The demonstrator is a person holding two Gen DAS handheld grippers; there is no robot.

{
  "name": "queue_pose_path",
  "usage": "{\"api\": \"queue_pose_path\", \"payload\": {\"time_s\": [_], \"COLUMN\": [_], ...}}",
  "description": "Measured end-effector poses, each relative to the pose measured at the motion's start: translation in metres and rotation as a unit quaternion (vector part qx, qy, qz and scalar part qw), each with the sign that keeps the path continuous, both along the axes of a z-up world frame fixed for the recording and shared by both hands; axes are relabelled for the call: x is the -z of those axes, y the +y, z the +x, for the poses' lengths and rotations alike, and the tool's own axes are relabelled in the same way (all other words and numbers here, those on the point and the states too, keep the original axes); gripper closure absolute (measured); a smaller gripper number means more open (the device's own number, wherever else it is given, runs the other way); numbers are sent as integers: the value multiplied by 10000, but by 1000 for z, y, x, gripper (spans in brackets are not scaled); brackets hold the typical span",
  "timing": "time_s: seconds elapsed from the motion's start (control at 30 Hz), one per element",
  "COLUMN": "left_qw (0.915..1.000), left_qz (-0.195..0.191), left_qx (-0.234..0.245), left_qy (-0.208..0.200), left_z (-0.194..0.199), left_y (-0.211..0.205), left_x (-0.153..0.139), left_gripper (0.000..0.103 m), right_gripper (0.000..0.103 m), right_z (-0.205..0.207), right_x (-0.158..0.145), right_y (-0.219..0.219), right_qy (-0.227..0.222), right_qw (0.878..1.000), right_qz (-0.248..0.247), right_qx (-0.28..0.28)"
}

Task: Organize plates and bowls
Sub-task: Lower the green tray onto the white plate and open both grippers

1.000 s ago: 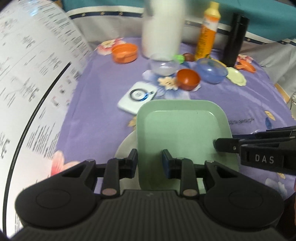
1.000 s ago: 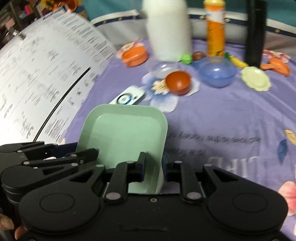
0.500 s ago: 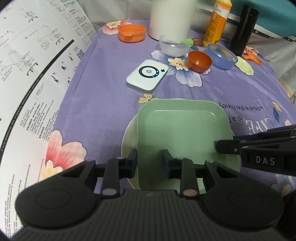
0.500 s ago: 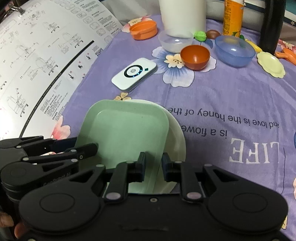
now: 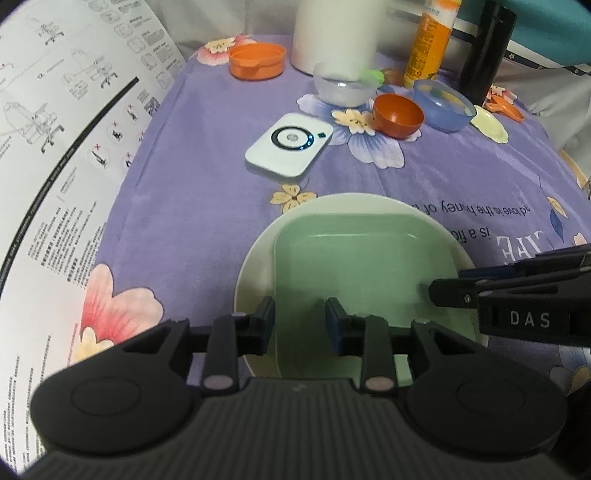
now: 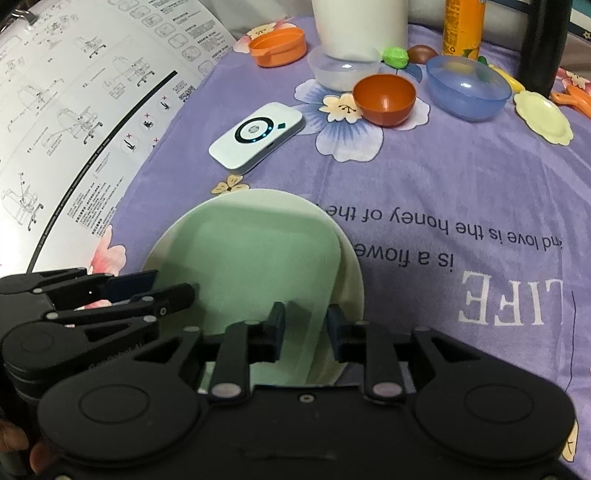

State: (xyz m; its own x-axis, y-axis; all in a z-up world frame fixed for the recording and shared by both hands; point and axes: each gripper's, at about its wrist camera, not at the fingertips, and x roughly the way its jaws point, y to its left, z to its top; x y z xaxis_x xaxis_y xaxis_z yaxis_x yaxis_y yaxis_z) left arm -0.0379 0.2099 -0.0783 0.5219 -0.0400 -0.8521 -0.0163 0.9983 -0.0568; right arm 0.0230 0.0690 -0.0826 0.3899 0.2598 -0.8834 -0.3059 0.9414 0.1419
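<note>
A pale green square plate [image 5: 362,258] lies on a round cream plate [image 5: 255,273] on the purple flowered cloth; both show in the right wrist view too, the square plate [image 6: 258,251] on the cream plate [image 6: 351,266]. My left gripper [image 5: 300,320] straddles the square plate's left edge with a gap between its fingers. My right gripper [image 6: 306,326] straddles its right edge the same way, and appears from the right in the left wrist view [image 5: 443,291]. Farther back stand an orange bowl [image 5: 398,115], a blue bowl [image 5: 442,105], a clear bowl [image 5: 341,88] and an orange dish [image 5: 257,61].
A white device with a ring light [image 5: 289,145] lies just beyond the plates. A printed instruction sheet [image 5: 55,155] rises along the left. At the back stand a white container [image 5: 338,33], an orange bottle [image 5: 430,40], a black flask [image 5: 485,51] and a small yellow flower-shaped plate [image 6: 543,116].
Both grippers carried the green square plate down and onto the round cream plate; it now rests there, and the fingers of both grippers stand wider apart than before.
</note>
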Motion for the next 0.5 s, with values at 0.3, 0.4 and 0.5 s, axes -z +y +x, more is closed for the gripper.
{"api": "queue_pose_path", "payload": {"time_s": [0.3, 0.4, 0.5], "left_qw": [9976, 9972, 9969], "left_qz": [220, 226, 238], "left_qx": [-341, -403, -420], "left_qy": [-556, -588, -623], "left_z": [-7, -6, -4], "left_y": [8, 10, 6], "left_x": [-25, -31, -37], "left_gripper": [7, 4, 1], "right_gripper": [14, 12, 9], "right_z": [-1, 0, 0], "right_x": [-23, -30, -34], "right_y": [-13, -22, -29], "right_qy": [-429, -513, -525], "right_qw": [9988, 9982, 9978], "right_qz": [212, 264, 300], "right_qx": [102, 167, 269]}}
